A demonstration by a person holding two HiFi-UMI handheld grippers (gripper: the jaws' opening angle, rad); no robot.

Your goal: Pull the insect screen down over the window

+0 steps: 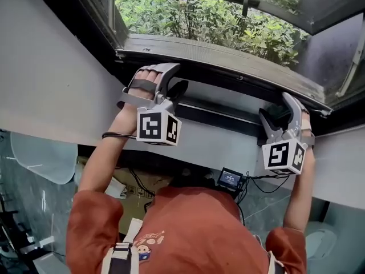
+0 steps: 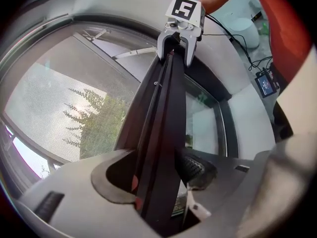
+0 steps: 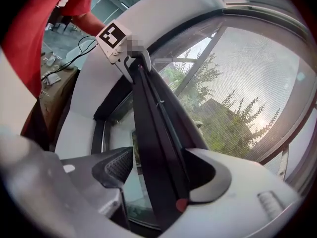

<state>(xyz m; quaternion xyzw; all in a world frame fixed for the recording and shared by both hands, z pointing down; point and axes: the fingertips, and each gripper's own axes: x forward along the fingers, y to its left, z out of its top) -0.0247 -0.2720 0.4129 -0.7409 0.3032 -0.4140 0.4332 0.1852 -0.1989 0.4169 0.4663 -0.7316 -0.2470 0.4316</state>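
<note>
The insect screen's black pull bar (image 1: 222, 114) runs across the window opening, just above the white sill. My left gripper (image 1: 171, 89) is shut on the bar's left part, and my right gripper (image 1: 279, 112) is shut on its right end. In the left gripper view the bar (image 2: 161, 133) passes between the jaws of my left gripper (image 2: 159, 182) and runs on to the right gripper (image 2: 179, 38). The right gripper view shows the same bar (image 3: 158, 133) clamped in my right gripper (image 3: 158, 178), with the left gripper (image 3: 131, 58) at its far end. Grey mesh (image 2: 59, 108) (image 3: 247, 98) spreads from the bar.
Green bushes (image 1: 217, 19) lie outside below the open window. A white wall (image 1: 51, 79) flanks the opening on the left. A small device with a lit screen (image 1: 231, 178) and black cables (image 1: 268, 187) hang below the sill. The person's red shirt (image 1: 188, 227) fills the lower frame.
</note>
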